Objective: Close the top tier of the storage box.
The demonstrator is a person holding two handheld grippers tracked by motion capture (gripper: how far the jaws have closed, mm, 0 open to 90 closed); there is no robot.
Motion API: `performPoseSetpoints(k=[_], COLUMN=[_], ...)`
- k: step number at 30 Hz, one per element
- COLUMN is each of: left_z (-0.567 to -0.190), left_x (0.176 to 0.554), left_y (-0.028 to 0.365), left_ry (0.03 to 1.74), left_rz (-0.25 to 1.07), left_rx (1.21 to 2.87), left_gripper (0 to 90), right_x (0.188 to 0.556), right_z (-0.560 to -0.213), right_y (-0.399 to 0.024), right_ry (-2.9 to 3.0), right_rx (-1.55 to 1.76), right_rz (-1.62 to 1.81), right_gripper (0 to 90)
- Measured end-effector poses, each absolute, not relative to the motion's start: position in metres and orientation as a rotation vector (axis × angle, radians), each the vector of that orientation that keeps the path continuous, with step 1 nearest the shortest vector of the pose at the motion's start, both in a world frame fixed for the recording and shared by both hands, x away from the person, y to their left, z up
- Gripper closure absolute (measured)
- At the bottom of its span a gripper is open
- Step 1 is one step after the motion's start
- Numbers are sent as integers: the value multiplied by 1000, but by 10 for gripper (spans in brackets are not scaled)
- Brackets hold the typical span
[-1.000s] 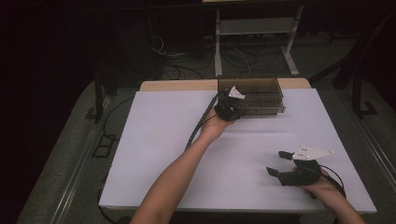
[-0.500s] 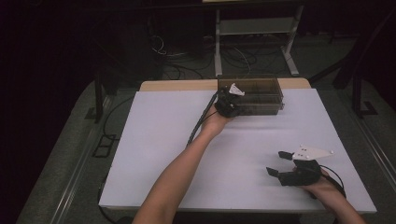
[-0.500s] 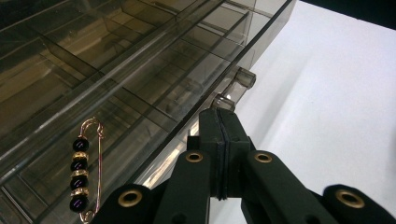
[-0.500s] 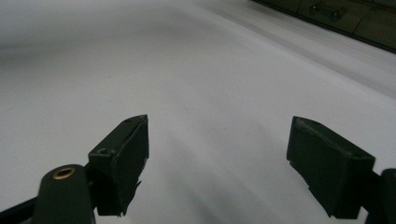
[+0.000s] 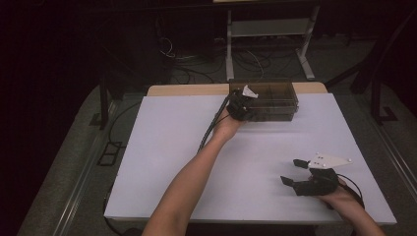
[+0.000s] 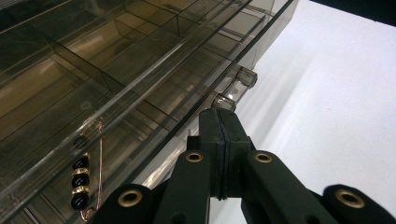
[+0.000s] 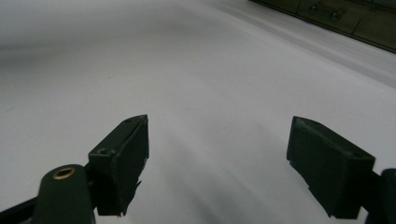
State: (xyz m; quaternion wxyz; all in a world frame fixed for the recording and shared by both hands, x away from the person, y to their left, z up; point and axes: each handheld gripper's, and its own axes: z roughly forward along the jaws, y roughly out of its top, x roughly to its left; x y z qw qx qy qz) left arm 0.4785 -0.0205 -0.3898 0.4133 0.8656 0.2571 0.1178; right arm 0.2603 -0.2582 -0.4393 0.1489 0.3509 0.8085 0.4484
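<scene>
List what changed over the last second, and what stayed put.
Nothing visibly moved. The left gripper stays at the near left corner of the clear compartment box, fingers shut by its latch. The right gripper still rests open on the white table.

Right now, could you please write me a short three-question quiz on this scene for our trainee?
1. True or false: the right tool is open above the white table.
2. Which tool reaches the clear box? A left B right
3. Fill in: the left tool has its jaws pressed ____ beside the box's latch.

Key: 1 true; 2 A; 3 together.
</scene>
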Motion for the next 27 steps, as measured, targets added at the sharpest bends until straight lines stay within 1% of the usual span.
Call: performPoseSetpoints(k=[12,21,27], left_z=[-394,-396,-398], left_x=[487,489,490], left_y=[-20,-20,-17], left_ry=[676,682,694], left_rz=[303,351,322], left_rx=[2148,2145,2132], left_gripper=[891,891,890], right_x=[262,263,263], right_z=[-441,-440,-441], right_y=[-259,-258,-258], right_ry=[2325,2328,2331], right_rx=[1014,1005,1007], right_rz=[1305,1312,1311], right_gripper=[204,204,204])
